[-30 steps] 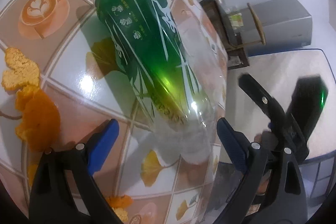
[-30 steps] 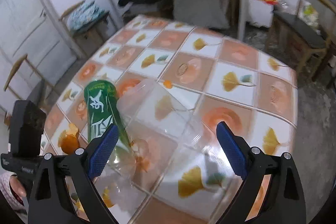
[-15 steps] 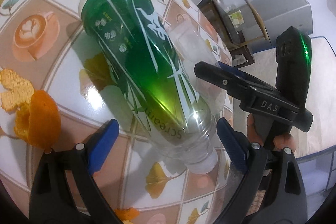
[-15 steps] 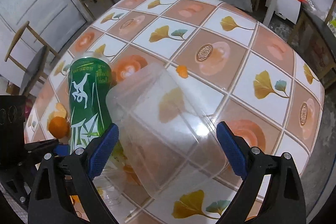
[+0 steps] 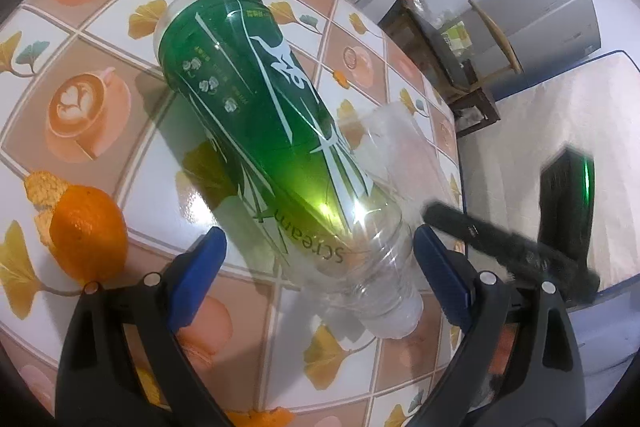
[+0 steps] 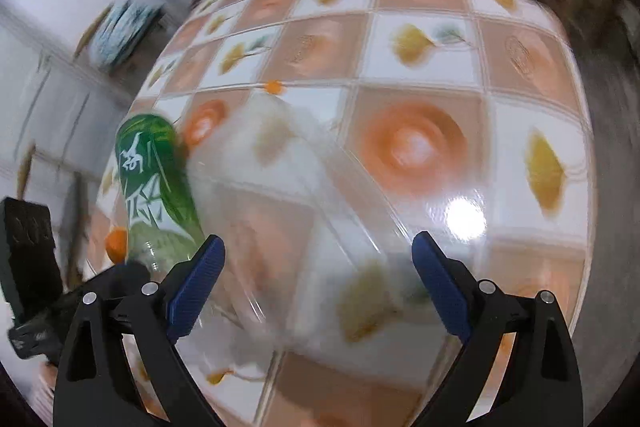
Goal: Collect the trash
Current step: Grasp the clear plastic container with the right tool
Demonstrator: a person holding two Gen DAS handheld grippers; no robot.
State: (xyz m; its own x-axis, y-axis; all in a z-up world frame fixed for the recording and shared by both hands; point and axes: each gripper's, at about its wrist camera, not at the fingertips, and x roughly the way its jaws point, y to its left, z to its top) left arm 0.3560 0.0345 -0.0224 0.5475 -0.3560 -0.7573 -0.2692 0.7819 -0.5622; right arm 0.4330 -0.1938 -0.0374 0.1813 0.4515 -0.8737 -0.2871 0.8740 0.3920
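Two pairs of fingers, both spread and holding nothing. The left gripper (image 5: 316, 259) has crept in until the green-labelled bottle (image 5: 272, 147) lies neck-first between its fingers on the tabletop (image 5: 96, 39); the right gripper (image 6: 316, 267), blurred mid-swing, has closed on the clear container (image 6: 288, 227). One bottle, one container, one orange peel (image 5: 86, 233); nothing collected yet.

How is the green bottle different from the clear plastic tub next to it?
The bottle is round, long and wears a green label; the tub is boxy, wider and clear all over, so the table's pattern shows through. The bottle lies on its side; the tub's pose is too blurred to tell. Both are see-through plastic on the table.
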